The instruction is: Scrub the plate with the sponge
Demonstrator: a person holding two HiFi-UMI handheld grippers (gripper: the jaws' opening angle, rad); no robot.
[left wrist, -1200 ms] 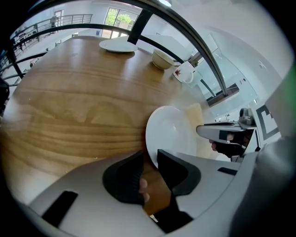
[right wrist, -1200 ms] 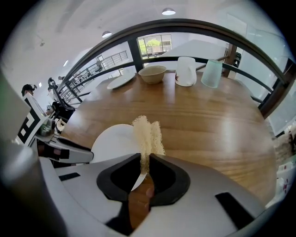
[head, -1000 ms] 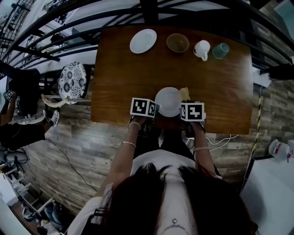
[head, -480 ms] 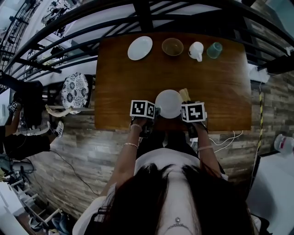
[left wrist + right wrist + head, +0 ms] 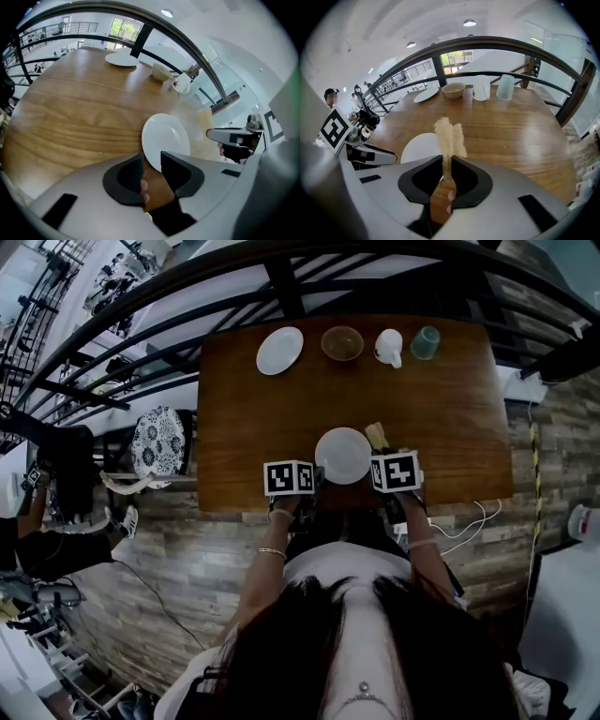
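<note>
A white plate (image 5: pixel 343 456) sits tilted near the table's front edge, and my left gripper (image 5: pixel 317 474) is shut on its left rim. In the left gripper view the plate (image 5: pixel 166 138) rises from between the jaws of that gripper (image 5: pixel 151 164). A pale yellow fibrous sponge (image 5: pixel 449 136) stands upright in my right gripper (image 5: pixel 447 165), which is shut on its lower end. In the head view the sponge (image 5: pixel 377 435) sticks out just right of the plate, ahead of the right gripper (image 5: pixel 382 457). The plate (image 5: pixel 419 146) lies left of the sponge, apart from it.
Along the wooden table's (image 5: pixel 450 418) far edge stand a second white plate (image 5: pixel 279 350), a bowl (image 5: pixel 342 342), a white mug (image 5: pixel 388 346) and a teal cup (image 5: pixel 426 341). A black railing runs behind the table. A patterned stool (image 5: pixel 161 440) stands to the left.
Both grippers keep their holds. The right gripper with the sponge has lifted slightly beside the plate. The head view has shifted, so the table sits a little lower in it.
</note>
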